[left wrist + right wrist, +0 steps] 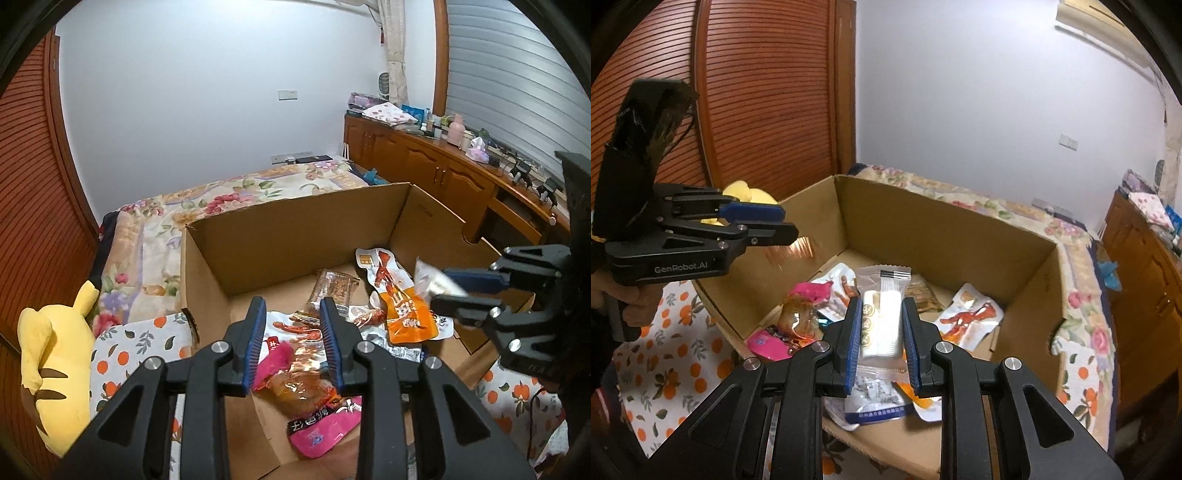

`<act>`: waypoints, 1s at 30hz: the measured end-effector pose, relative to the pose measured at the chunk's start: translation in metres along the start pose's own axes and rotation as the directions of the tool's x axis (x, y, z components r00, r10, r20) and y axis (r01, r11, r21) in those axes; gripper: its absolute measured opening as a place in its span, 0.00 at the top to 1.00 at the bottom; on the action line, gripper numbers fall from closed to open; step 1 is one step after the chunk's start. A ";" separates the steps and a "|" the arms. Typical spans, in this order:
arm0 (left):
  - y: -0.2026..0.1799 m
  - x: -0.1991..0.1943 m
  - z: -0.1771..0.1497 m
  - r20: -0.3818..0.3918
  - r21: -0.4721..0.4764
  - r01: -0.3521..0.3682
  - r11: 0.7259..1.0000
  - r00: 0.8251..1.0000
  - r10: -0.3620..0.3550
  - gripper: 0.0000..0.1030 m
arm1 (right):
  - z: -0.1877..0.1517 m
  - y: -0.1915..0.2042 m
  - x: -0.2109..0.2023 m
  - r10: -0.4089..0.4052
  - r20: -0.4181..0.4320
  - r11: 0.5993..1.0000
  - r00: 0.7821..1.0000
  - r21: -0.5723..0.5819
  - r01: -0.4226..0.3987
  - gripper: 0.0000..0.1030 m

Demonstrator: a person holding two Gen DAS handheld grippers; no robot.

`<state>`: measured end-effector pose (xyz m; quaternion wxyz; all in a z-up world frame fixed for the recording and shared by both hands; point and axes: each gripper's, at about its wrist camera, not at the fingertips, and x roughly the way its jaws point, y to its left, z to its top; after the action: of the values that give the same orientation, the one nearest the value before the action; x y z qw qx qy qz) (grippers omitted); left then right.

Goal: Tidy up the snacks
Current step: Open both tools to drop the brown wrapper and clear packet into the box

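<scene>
The right gripper [879, 334] is clamped on a clear-wrapped white snack bar [881, 317], its blue pads pressing the wrapper from both sides, and holds it above the open cardboard box [945, 236]. The left gripper [291, 341] hangs over the near end of the same box with its jaws parted and nothing between the pads; from the right wrist view a coppery, blurred shape shows just below its tips, possibly a wrapper dropping free, though the blur makes that uncertain.

The step in hand looks like delivery: snacks are being gathered into the box, where an orange packet [408, 317], a pink packet [325, 428], a crinkled amber-wrapped piece [299, 380] and a red-printed white pouch [973, 317] already lie loose on the floor. The next move would call for lowering the bar into a free patch of cardboard and letting go, while the left gripper goes for another snack.

Readable writing is scarce: "GenRobot.AI" on the left gripper's body. The packets carry Chinese characters, too distorted to read.
</scene>
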<state>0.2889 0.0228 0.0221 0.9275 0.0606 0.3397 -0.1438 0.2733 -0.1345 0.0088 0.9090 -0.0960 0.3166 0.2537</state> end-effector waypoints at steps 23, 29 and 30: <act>0.010 -0.008 -0.014 0.022 -0.039 -0.021 0.999 1.000 0.022 0.63 | 0.000 0.021 0.041 0.054 -0.062 0.997 0.997 0.054 -0.051 0.74; 0.005 -0.018 -0.022 0.026 -0.041 -0.035 0.999 0.999 0.036 0.63 | -0.001 0.019 0.027 0.031 -0.042 0.998 0.999 0.065 -0.028 0.70; 0.004 -0.021 -0.023 0.026 -0.042 -0.036 0.998 0.999 0.037 0.62 | -0.002 0.018 0.023 0.023 -0.035 0.997 0.999 0.070 -0.021 0.67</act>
<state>0.2611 0.0364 0.0178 0.9355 0.0454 0.3290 -0.1206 0.2782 -0.1102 -0.0071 0.9031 -0.0652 0.3426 0.2507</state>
